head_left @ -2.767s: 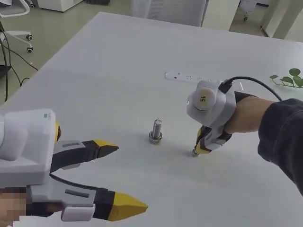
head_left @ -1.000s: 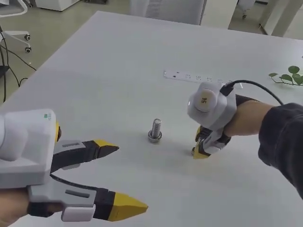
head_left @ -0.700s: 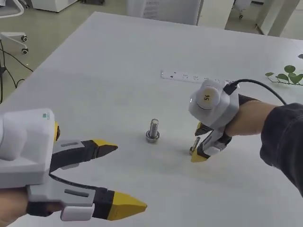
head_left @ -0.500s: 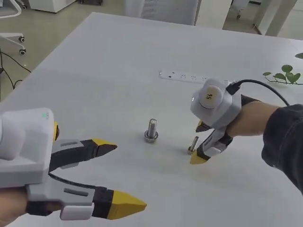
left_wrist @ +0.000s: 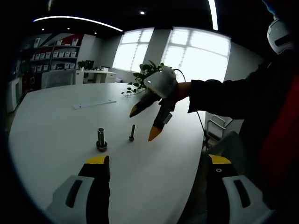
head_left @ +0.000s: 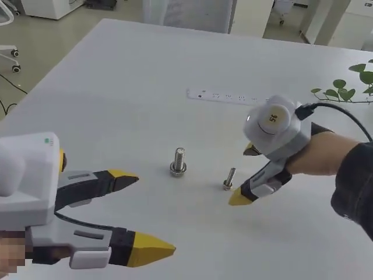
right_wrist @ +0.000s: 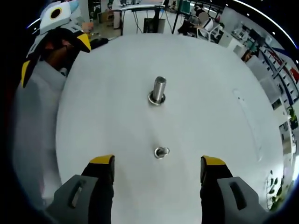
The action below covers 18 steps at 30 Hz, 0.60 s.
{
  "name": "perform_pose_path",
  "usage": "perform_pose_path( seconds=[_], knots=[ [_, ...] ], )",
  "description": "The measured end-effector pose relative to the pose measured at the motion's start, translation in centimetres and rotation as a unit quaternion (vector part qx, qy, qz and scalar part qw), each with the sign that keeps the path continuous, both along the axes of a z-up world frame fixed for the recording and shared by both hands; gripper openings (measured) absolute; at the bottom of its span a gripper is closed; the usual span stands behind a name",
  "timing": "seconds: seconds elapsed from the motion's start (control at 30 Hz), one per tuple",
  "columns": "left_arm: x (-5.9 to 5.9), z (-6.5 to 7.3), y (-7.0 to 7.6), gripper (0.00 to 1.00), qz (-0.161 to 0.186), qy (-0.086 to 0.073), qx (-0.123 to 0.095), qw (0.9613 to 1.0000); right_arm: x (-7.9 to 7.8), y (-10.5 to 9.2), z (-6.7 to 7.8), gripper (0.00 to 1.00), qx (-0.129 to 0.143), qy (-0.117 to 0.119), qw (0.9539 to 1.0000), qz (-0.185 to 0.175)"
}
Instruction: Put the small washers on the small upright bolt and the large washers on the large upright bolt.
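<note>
While the right gripper [head_left: 245,175] hangs with its 2 jaws spread wide, the small bolt [head_left: 229,178] stands upright just left of them, touching neither, the large bolt [head_left: 178,161] farther left, and the left gripper [head_left: 148,214] hovers near, jaws wide.

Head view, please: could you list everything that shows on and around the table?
table: one, white, under everything
large bolt: one, silver, upright at mid-table
small bolt: one, silver, upright between the large bolt and the right gripper
power strip: one, white, flat beyond the bolts
plant: one, green, far right edge
left gripper: one, grey with yellow tips, open, bottom left
right gripper: one, grey with yellow tips, open, beside the small bolt
hand: one, holding the right gripper
</note>
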<state>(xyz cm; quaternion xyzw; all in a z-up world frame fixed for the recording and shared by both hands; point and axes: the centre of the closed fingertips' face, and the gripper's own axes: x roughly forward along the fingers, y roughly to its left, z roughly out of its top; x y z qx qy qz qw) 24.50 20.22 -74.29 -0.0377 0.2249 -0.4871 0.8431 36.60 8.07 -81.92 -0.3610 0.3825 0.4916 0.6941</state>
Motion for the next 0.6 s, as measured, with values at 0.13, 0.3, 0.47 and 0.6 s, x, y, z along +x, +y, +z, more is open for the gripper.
perform_pose_path(
  seconds=[0.13, 0.3, 0.47, 0.6],
  knots=[
    [0.0, 0.2, 0.0, 0.85, -0.001, -0.003, -0.001, 1.0, -0.7, -0.2, 1.0, 0.78, 0.012, -0.015, 0.9998, -0.003],
    [0.0, 0.7, 0.2, 0.85, 0.003, -0.011, -0.001, 0.9999, -1.1, -0.5, 2.6, 0.79, 0.045, -0.036, 0.9981, -0.022],
    [0.0, 0.8, 0.4, 0.85, 0.007, -0.013, -0.001, 0.9999, -2.7, -1.0, 3.7, 0.79, 0.085, -0.048, 0.9942, -0.046],
    [-0.1, 1.0, 0.5, 0.85, 0.01, -0.016, -0.003, 0.9998, -4.1, -1.6, 4.0, 0.8, 0.097, -0.054, 0.9921, -0.058]
  ],
)
